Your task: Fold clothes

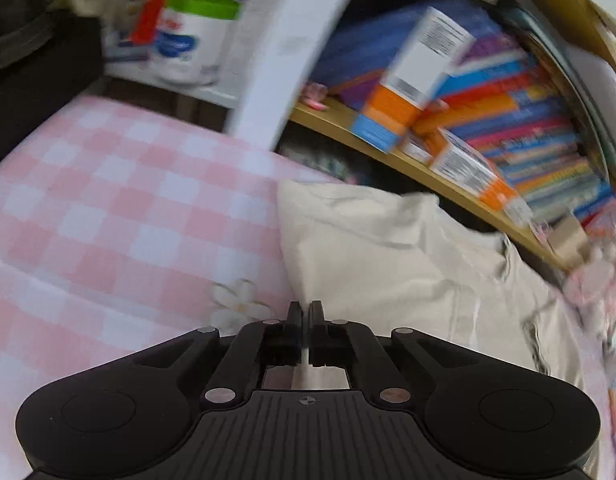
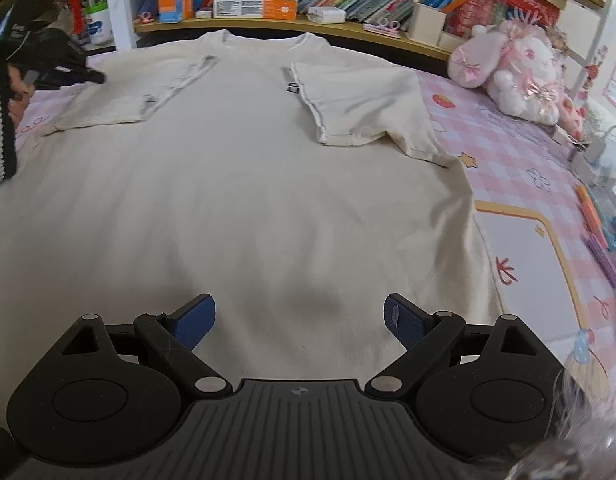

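Observation:
A cream T-shirt (image 2: 236, 184) lies flat on a pink checked sheet (image 2: 519, 160), neck towards the shelf, with both short sleeves folded in over the chest. My right gripper (image 2: 300, 316) hovers over the shirt's near hem, its blue pads (image 2: 196, 320) wide open and nothing between them. In the left wrist view, which is blurred, my left gripper (image 1: 306, 312) is shut with nothing visible between its fingers. It sits over the sheet (image 1: 108, 208), just left of the shirt's edge (image 1: 367, 248). The right wrist view shows the left gripper (image 2: 100, 77) beside the shirt's left sleeve.
A wooden shelf (image 2: 268, 24) of books and boxes runs along the far side. A pink plush toy (image 2: 507, 68) sits at the back right. A white board (image 2: 519, 256) and pens (image 2: 595, 220) lie right of the shirt. A striped sleeve (image 2: 0, 120) shows at the left edge.

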